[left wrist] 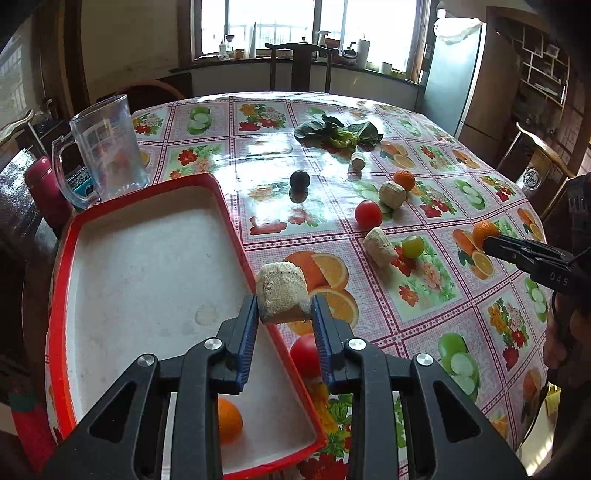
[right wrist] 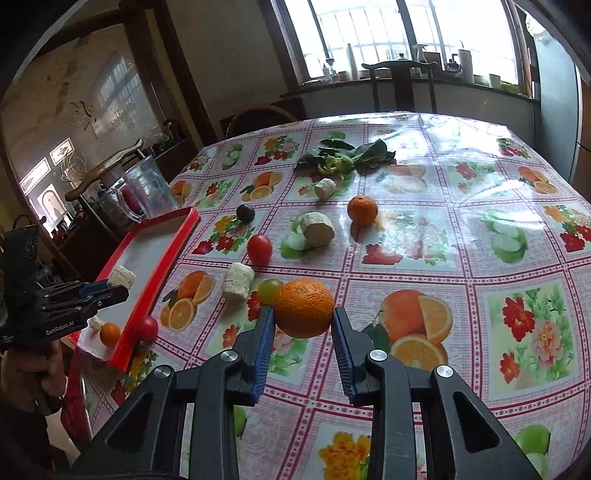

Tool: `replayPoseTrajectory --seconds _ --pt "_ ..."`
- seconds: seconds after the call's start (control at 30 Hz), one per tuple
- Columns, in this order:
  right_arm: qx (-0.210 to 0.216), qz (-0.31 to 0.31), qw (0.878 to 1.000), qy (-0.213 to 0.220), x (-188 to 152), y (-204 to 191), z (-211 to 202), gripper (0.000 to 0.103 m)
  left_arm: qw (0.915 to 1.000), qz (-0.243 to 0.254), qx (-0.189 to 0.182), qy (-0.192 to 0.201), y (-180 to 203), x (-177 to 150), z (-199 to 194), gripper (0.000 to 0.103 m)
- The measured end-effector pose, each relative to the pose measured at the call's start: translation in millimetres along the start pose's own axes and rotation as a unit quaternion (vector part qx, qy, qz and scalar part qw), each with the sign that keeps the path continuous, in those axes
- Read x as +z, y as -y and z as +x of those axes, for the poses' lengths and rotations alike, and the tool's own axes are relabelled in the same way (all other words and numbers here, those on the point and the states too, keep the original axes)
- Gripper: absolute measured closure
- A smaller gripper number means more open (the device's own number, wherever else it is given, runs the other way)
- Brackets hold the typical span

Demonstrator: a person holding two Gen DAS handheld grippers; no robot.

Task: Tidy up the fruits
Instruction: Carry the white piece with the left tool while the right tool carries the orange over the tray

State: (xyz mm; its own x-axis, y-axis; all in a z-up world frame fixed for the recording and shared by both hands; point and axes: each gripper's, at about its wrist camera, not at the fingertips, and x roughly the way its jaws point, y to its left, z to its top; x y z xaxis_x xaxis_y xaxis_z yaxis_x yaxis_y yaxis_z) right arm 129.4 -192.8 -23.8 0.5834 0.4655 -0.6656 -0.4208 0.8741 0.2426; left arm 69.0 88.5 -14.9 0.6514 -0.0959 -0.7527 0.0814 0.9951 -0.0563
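1. Left wrist view: a pale chunk [left wrist: 282, 295] is squeezed between the blue pads of the left claw [left wrist: 284, 314], right above the edge of the red tray [left wrist: 147, 186].
2. An orange [left wrist: 229, 421] is seen lying inside the tray, and a red tomato [left wrist: 306, 354] just outside its rim.
3. Right wrist view: a big orange [right wrist: 303, 308] is held tight in the right claw [right wrist: 303, 325], lifted over the table.
4. The table is covered by a shiny cloth [right wrist: 443, 258] printed with fruit and flowers.
5. More oranges, tomatoes, a dark plum [right wrist: 245, 213] and green leaves [right wrist: 347, 157] are spread on it.
6. A clear jug [left wrist: 107, 144] is stood behind the tray, and bright windows [right wrist: 406, 33] are seen at the back.
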Motion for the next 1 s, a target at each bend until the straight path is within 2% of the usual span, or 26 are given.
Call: replayPoseTrajectory --seconds 0.57,1.0 --pt "0.047 -0.050 0.998 -0.014 -16.9 -72.1 -2.1 0.071 0.9987 -0.041 0.016 0.026 -27.8 -36.5 -41.8 0.077" --pt "0.076 -0.084 0.993 -0.031 -22.6 -119.1 8.4 0.071 0.9965 -0.072 0.027 0.033 -57.7 -54.2 -55.4 0.077"
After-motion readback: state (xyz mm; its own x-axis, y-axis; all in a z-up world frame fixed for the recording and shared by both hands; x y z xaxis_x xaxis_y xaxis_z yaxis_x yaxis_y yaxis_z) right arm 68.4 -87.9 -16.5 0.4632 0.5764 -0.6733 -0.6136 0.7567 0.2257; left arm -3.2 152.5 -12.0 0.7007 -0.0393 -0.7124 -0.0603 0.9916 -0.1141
